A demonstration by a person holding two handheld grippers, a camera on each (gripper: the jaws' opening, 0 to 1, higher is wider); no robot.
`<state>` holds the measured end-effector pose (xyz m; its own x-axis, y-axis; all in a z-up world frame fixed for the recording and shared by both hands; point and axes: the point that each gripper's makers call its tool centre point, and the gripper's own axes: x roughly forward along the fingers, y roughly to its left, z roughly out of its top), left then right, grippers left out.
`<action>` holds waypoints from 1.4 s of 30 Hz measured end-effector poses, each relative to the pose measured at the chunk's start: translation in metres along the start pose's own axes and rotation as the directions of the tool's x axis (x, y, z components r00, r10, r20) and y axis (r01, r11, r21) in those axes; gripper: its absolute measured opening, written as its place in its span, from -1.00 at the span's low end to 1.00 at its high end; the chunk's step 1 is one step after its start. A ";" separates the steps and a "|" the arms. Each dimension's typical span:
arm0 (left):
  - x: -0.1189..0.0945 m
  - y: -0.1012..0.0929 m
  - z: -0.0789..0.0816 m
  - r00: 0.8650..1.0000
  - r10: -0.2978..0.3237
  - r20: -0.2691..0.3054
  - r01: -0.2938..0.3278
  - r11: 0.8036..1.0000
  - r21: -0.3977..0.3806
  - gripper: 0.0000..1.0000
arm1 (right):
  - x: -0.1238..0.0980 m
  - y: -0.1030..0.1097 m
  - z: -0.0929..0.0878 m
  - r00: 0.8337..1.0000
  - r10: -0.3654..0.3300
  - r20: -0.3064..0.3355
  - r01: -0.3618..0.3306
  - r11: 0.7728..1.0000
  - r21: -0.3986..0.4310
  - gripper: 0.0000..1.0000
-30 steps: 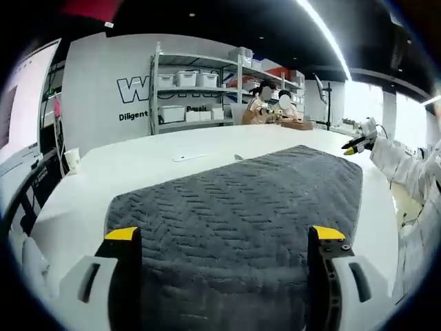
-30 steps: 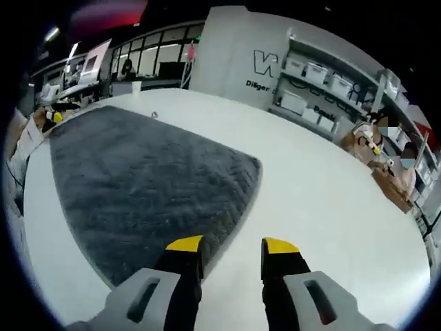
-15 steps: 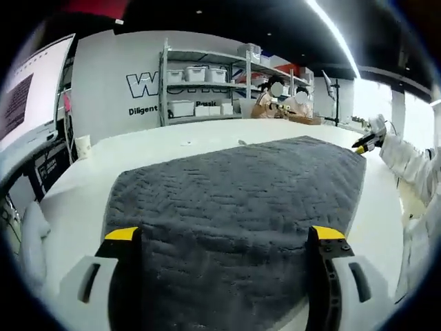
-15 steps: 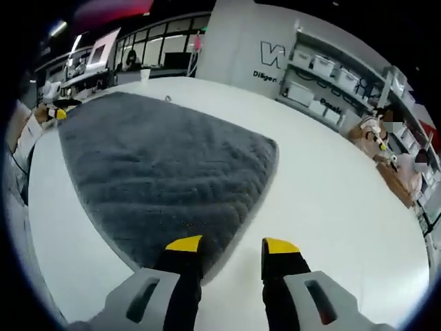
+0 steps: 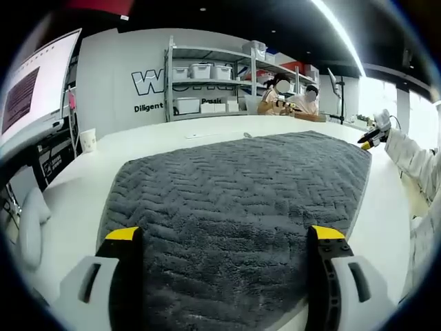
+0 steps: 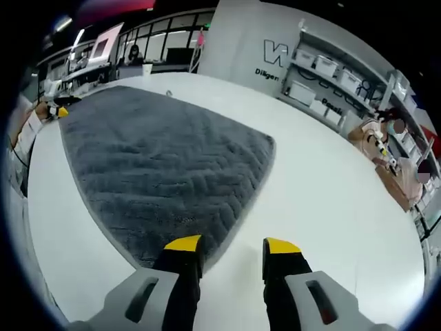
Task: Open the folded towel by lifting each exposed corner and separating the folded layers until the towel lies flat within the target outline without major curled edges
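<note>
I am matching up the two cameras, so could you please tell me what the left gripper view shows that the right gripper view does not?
The left gripper view shows a paper cup at the table's far edge and a big screen beside it. The right gripper view shows bare white table beside the towel's corner. Both share the grey towel lying on that table, the shelf of white bins, and open grippers, left and right.
</note>
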<state>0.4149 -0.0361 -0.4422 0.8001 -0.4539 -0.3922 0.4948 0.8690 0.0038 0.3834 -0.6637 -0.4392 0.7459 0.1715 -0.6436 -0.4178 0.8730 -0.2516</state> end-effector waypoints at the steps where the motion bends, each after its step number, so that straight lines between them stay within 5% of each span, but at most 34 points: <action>1: -0.001 0.000 0.000 1.000 0.001 0.001 -0.001 1.000 -0.001 0.96 | -0.001 0.000 -0.001 1.000 0.000 -0.003 0.000 1.000 -0.002 -0.43; 17: -0.004 0.001 -0.001 1.000 0.004 -0.013 -0.004 1.000 0.000 0.94 | -0.005 -0.001 -0.001 1.000 -0.025 -0.005 0.025 0.999 0.019 -0.40; 26: -0.004 0.001 -0.002 1.000 0.005 -0.021 -0.005 1.000 0.000 0.94 | -0.023 0.017 0.012 0.998 -0.003 0.065 -0.002 0.997 0.079 -0.34; 31: -0.004 0.001 -0.002 1.000 0.009 -0.020 -0.009 1.000 -0.002 0.92 | -0.019 0.033 -0.010 0.998 0.045 -0.045 -0.044 0.999 0.015 -0.23; 42: -0.007 -0.001 -0.003 1.000 0.012 -0.014 -0.012 1.000 -0.001 0.92 | -0.021 0.029 -0.011 0.999 0.051 -0.013 -0.050 0.996 0.076 -0.21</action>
<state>0.4081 -0.0329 -0.4422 0.8011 -0.4405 -0.4053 0.4849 0.8746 0.0077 0.3502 -0.6469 -0.4407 0.7166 0.2099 -0.6652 -0.4141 0.8954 -0.1636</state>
